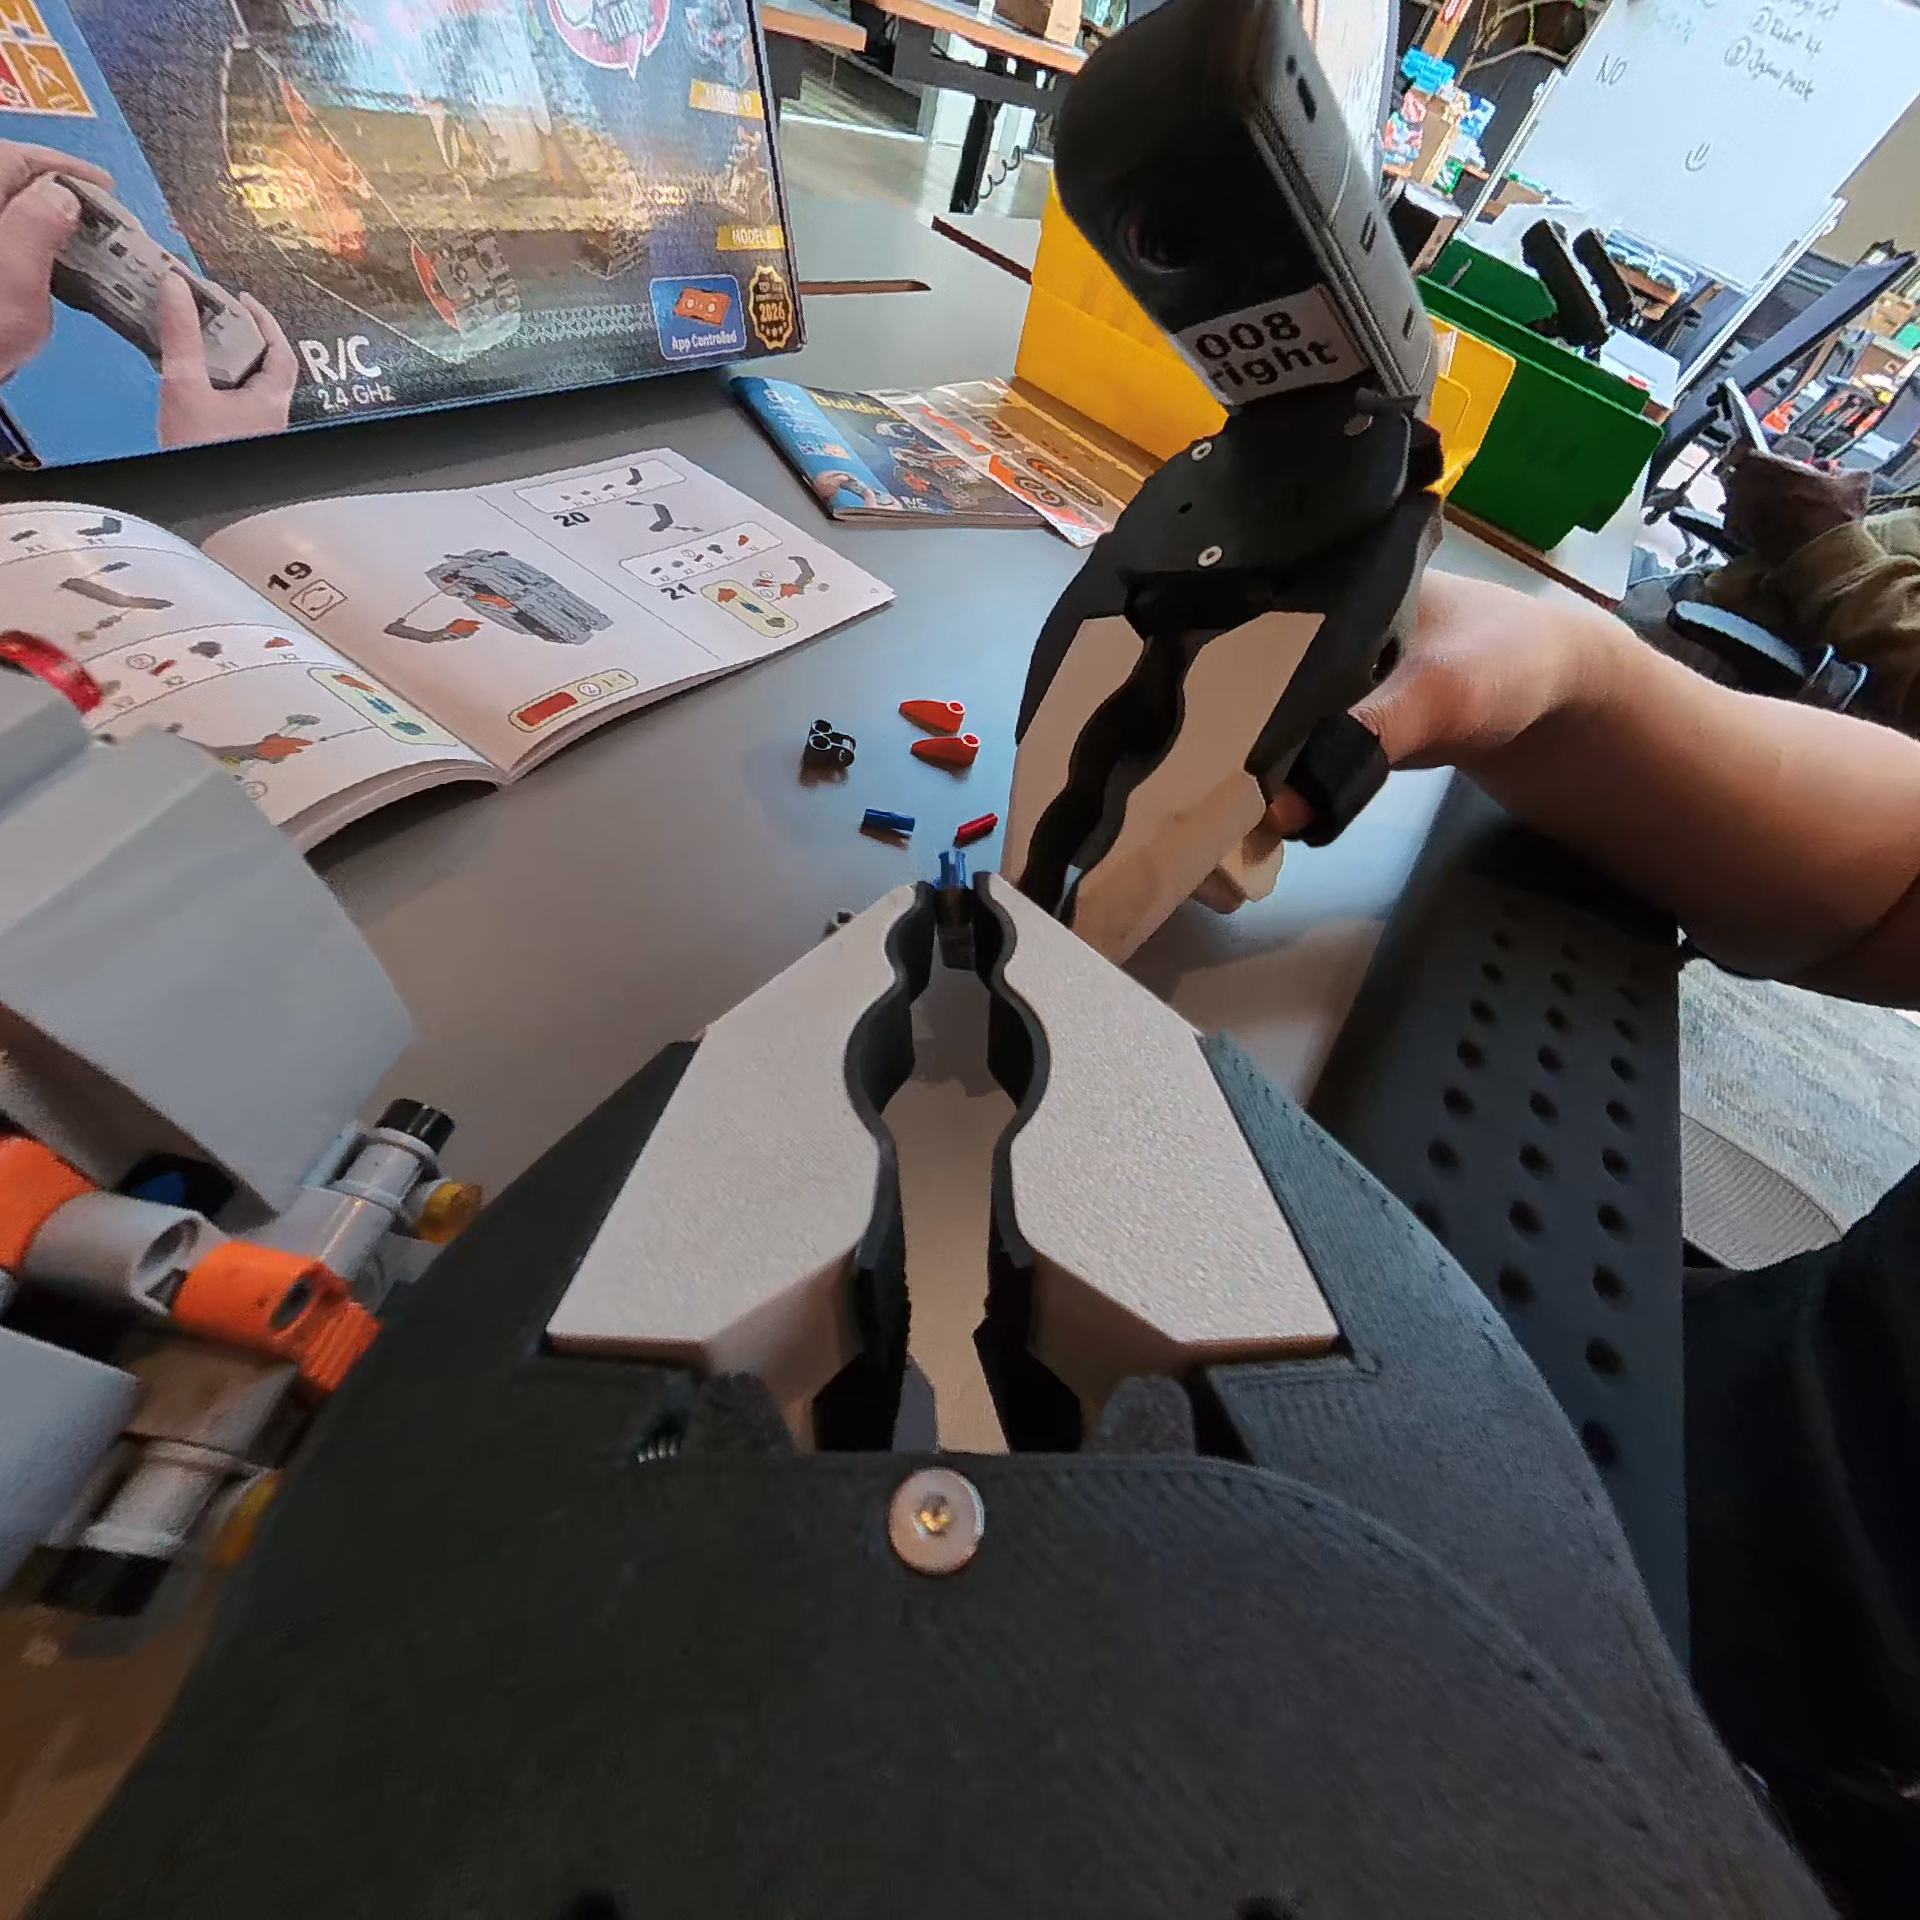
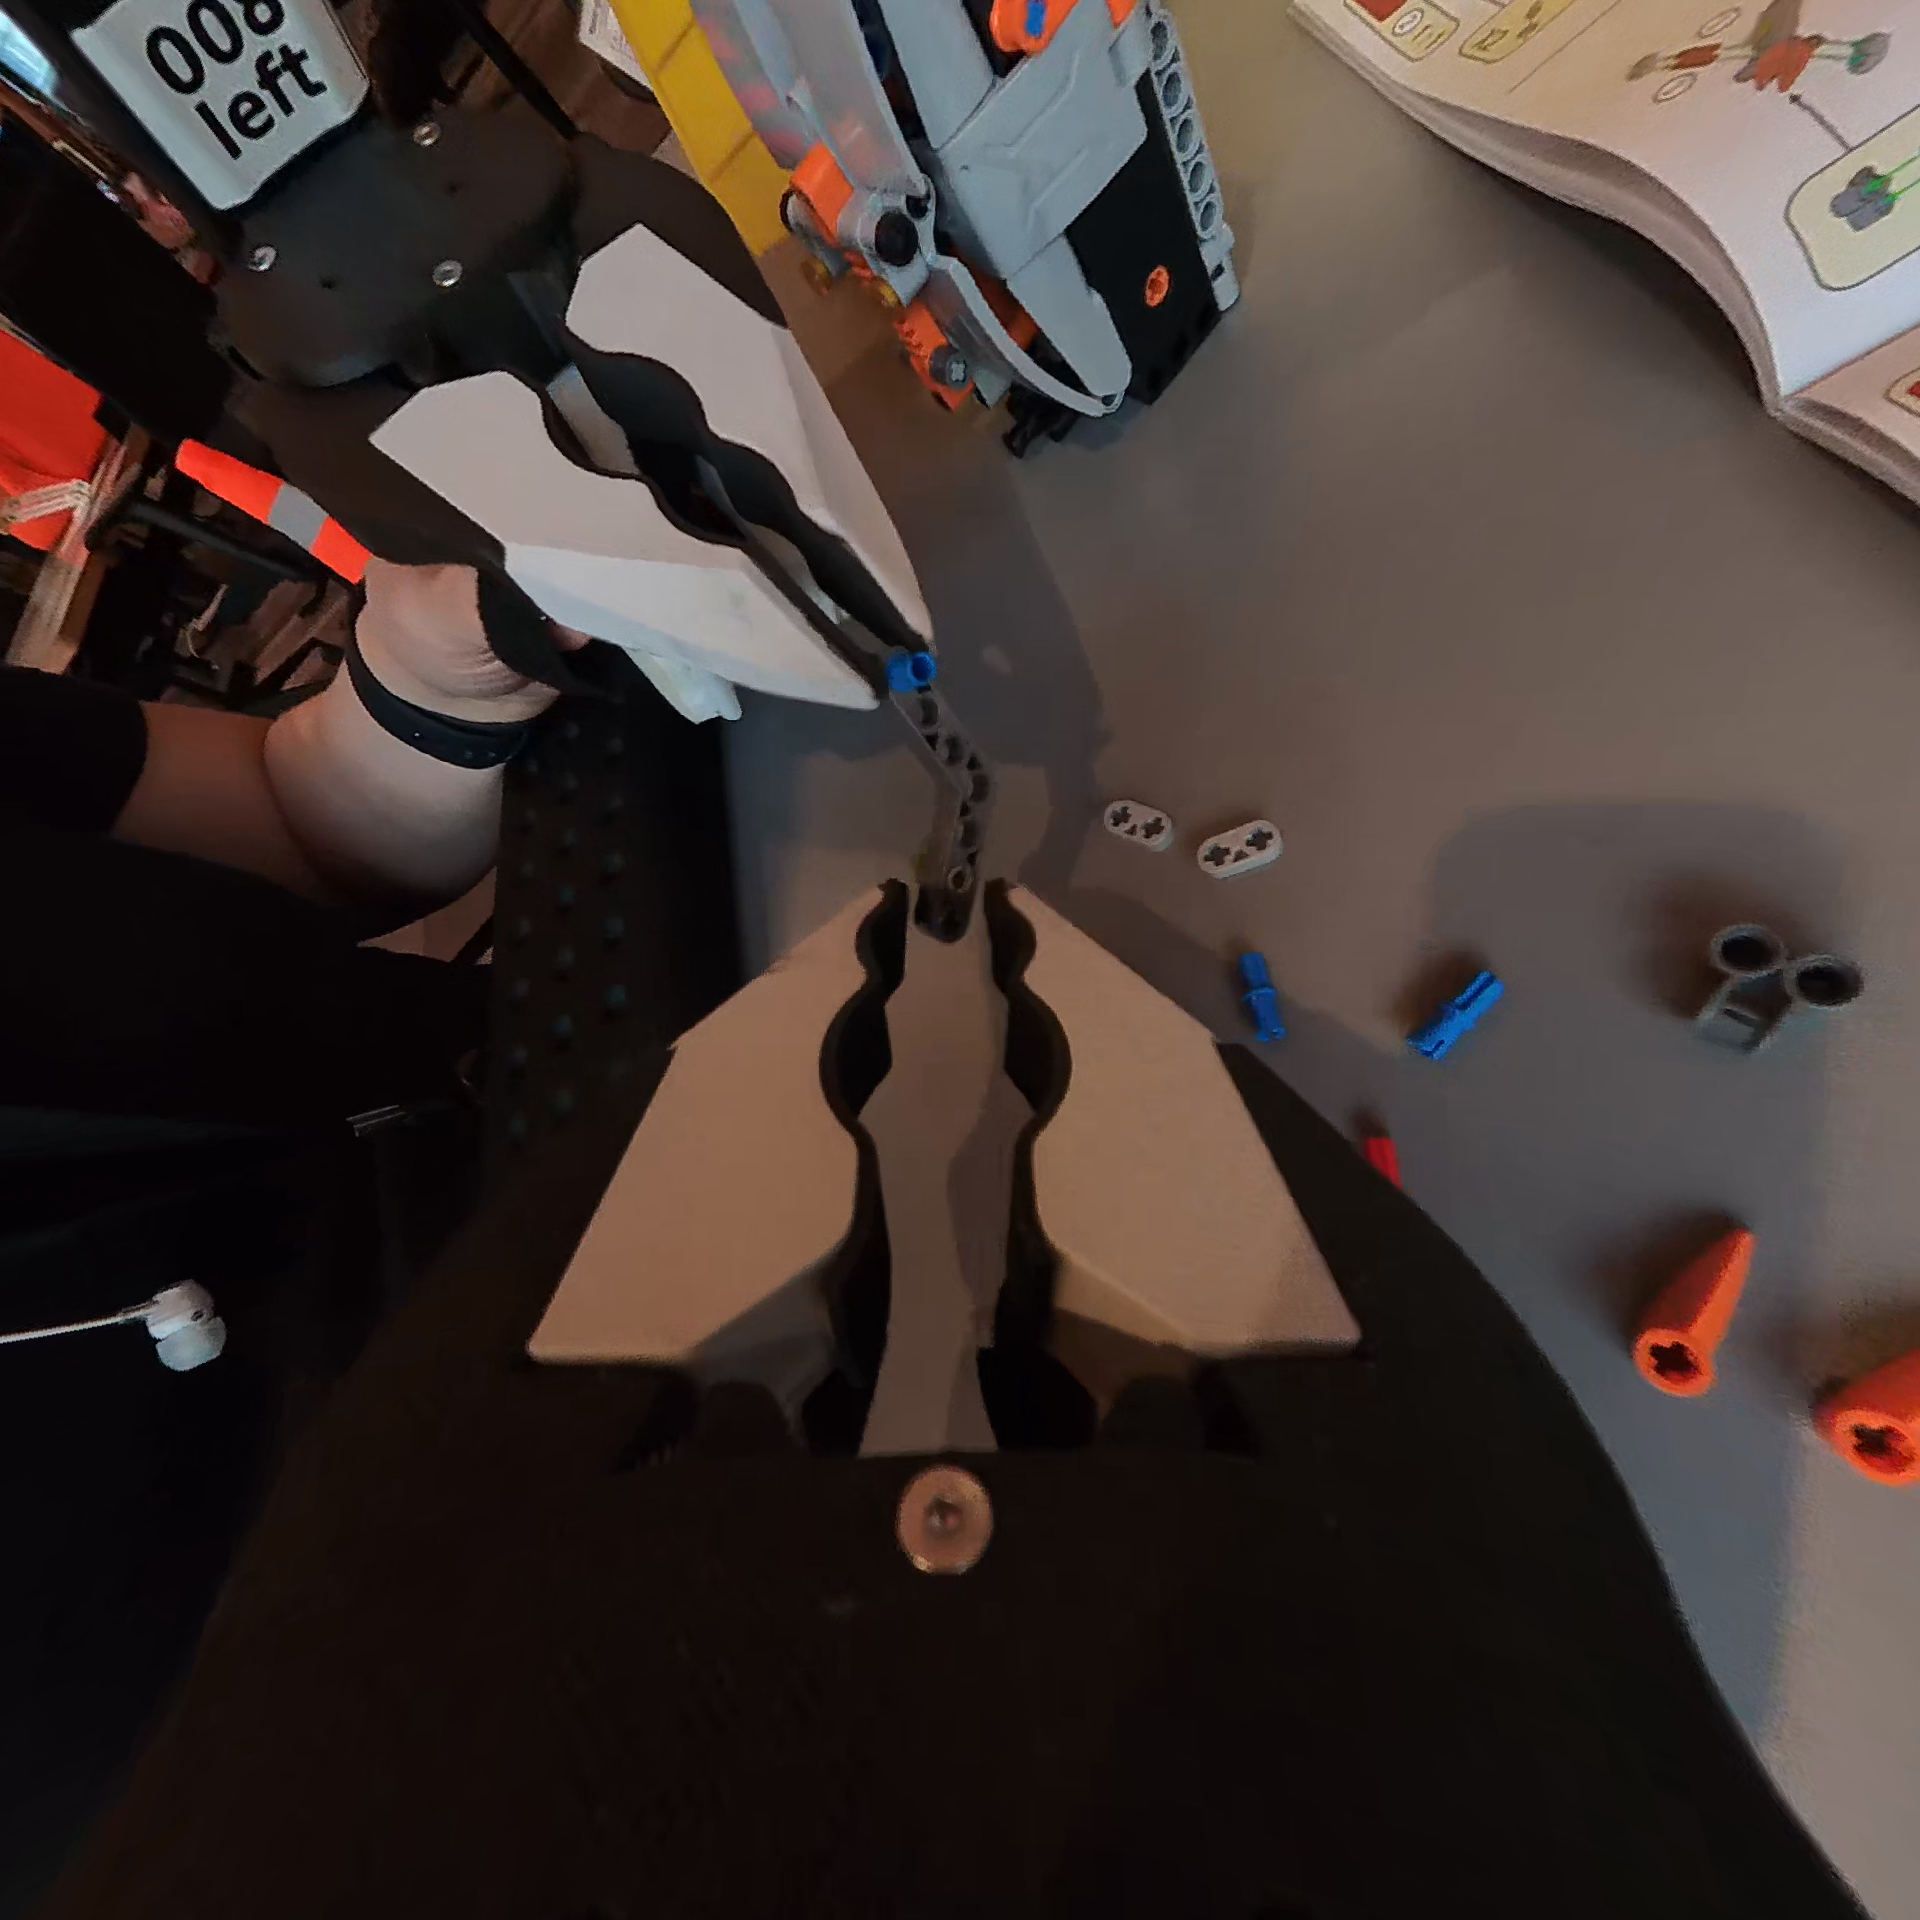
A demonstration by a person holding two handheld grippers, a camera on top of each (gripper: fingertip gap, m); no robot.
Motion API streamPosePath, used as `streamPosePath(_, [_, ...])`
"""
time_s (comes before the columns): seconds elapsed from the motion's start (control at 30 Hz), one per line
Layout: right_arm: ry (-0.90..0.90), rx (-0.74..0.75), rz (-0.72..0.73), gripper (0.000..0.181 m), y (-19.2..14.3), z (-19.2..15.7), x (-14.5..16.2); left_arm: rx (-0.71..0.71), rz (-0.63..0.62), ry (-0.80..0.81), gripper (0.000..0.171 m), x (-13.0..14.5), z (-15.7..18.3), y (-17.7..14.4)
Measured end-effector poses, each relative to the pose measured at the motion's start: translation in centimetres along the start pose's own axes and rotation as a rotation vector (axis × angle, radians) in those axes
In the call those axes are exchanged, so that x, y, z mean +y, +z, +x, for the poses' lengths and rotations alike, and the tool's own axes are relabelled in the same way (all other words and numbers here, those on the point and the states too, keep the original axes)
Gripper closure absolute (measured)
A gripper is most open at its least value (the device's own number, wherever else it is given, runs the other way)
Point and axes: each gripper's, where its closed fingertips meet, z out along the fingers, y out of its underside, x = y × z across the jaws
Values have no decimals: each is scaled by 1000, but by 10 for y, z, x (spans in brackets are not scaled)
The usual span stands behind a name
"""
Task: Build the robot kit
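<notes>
A dark bent beam (image 2: pixel 961 790) with a blue pin (image 2: pixel 910 668) in its upper end hangs above the grey table (image 2: pixel 1455 623), held at both ends. My left gripper (image 1: pixel 951 894) is shut on the pin end; the pin (image 1: pixel 951 868) sticks out past its tips. It also shows in the right wrist view (image 2: pixel 896 665). My right gripper (image 2: pixel 940 896) is shut on the beam's lower end and also shows in the left wrist view (image 1: pixel 1060 909), tips down beside the left gripper's tips.
Loose parts lie on the table: two orange cones (image 2: pixel 1694 1320), blue pins (image 2: pixel 1455 1015), a red pin (image 2: pixel 1380 1153), a grey connector (image 2: pixel 1766 987), two small light-grey links (image 2: pixel 1238 849). A grey-and-orange model (image 2: pixel 1039 208), open instruction booklet (image 1: pixel 520 623), printed box (image 1: pixel 416 208) and yellow bin (image 1: pixel 1091 312) stand around. Some 4 cm of space lies between my two pairs of fingers.
</notes>
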Motion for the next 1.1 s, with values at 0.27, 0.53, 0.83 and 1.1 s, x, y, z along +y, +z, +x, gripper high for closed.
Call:
streamPosePath(0.27, [-163, 46, 42, 156, -2, -1, -9, 26, -86, 86, 166, 12, 10, 7])
streamPosePath(0.53, [-129, 33, 20, 173, 2, 4, -4, -72, -121, 107, 138, 18, -3, 10])
streamPosePath(0.83, [-125, 45, -5, 173, 7, 12, 2, -11, -197, 89, 166, 30, 2, 15])
streamPosePath(1.1, [-139, 75, -35, 164, 8, 15, 6, -74, -251, 154, 166, 38, -5, 17])
